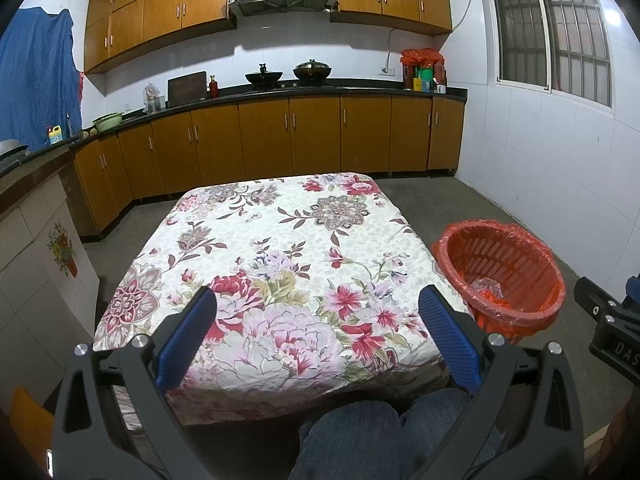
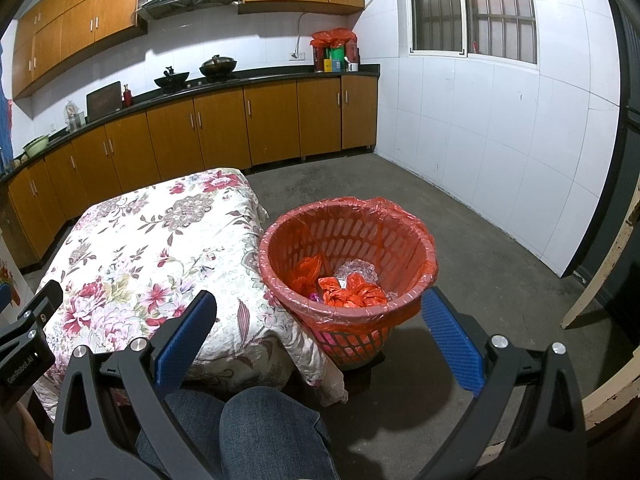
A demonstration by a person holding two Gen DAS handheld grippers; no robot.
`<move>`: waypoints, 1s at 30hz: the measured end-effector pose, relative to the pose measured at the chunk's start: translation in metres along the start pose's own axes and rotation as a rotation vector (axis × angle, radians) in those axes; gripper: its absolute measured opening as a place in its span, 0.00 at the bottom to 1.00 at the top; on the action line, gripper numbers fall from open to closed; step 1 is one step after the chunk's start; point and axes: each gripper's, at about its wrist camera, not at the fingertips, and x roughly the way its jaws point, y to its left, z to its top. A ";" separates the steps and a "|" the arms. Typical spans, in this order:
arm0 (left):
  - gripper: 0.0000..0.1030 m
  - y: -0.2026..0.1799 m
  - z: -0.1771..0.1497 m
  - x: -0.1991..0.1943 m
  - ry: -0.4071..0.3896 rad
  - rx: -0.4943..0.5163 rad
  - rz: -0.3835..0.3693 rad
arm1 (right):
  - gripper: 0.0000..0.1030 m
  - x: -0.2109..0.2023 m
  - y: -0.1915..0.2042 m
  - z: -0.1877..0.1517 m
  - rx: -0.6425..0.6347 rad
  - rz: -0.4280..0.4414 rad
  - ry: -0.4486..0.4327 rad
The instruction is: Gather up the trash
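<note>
Kitchen, one floral-clothed counter (image 1: 280,248) | one red-lined basket (image 2: 412,240) beside it, crumpled trash (image 2: 352,292) inside | your left gripper (image 1: 318,300) and right gripper (image 2: 320,304) gape wide, empty; basket just beyond the right.

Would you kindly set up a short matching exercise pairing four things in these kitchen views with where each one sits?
Things:
1. red basket
2. crumpled orange bag
3. floral cloth
4. two woks

Places:
A. on the stove at the far counter
B. spread over the table
C. on the floor at the table's right side
D. inside the basket

Pairs: 1-C, 2-D, 3-B, 4-A

Both the left tool and the right tool are open and hold nothing.
</note>
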 end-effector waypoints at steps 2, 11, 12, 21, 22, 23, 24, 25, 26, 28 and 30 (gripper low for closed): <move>0.96 0.001 0.001 0.000 0.000 0.000 0.000 | 0.98 0.000 0.000 0.000 0.000 0.000 0.000; 0.96 0.000 0.001 0.000 0.001 0.001 0.000 | 0.98 0.000 -0.001 0.000 -0.001 0.000 0.001; 0.96 0.000 0.001 0.000 0.000 0.001 0.000 | 0.98 0.000 0.000 -0.001 -0.001 0.000 0.001; 0.96 -0.003 -0.005 0.001 0.011 -0.007 -0.003 | 0.98 0.001 -0.001 0.000 -0.001 0.000 0.003; 0.96 -0.003 -0.005 0.002 0.010 -0.006 -0.004 | 0.98 0.000 -0.001 -0.002 -0.001 0.000 0.004; 0.96 -0.002 -0.004 0.002 0.010 -0.007 -0.004 | 0.98 0.001 -0.001 0.000 -0.001 0.000 0.003; 0.96 -0.003 -0.006 0.001 0.007 -0.006 -0.001 | 0.98 0.001 -0.001 0.000 -0.001 0.000 0.004; 0.96 -0.003 -0.005 0.002 0.004 -0.005 -0.001 | 0.98 0.000 -0.001 -0.002 -0.001 0.000 0.005; 0.96 -0.003 -0.006 0.001 -0.001 -0.002 -0.002 | 0.98 0.000 -0.001 -0.004 -0.001 0.000 0.005; 0.96 -0.005 -0.008 -0.001 -0.007 0.005 0.002 | 0.98 0.000 -0.001 -0.003 0.000 0.000 0.005; 0.96 -0.005 -0.007 -0.002 -0.008 0.011 0.006 | 0.98 0.001 -0.001 -0.001 0.000 0.000 0.004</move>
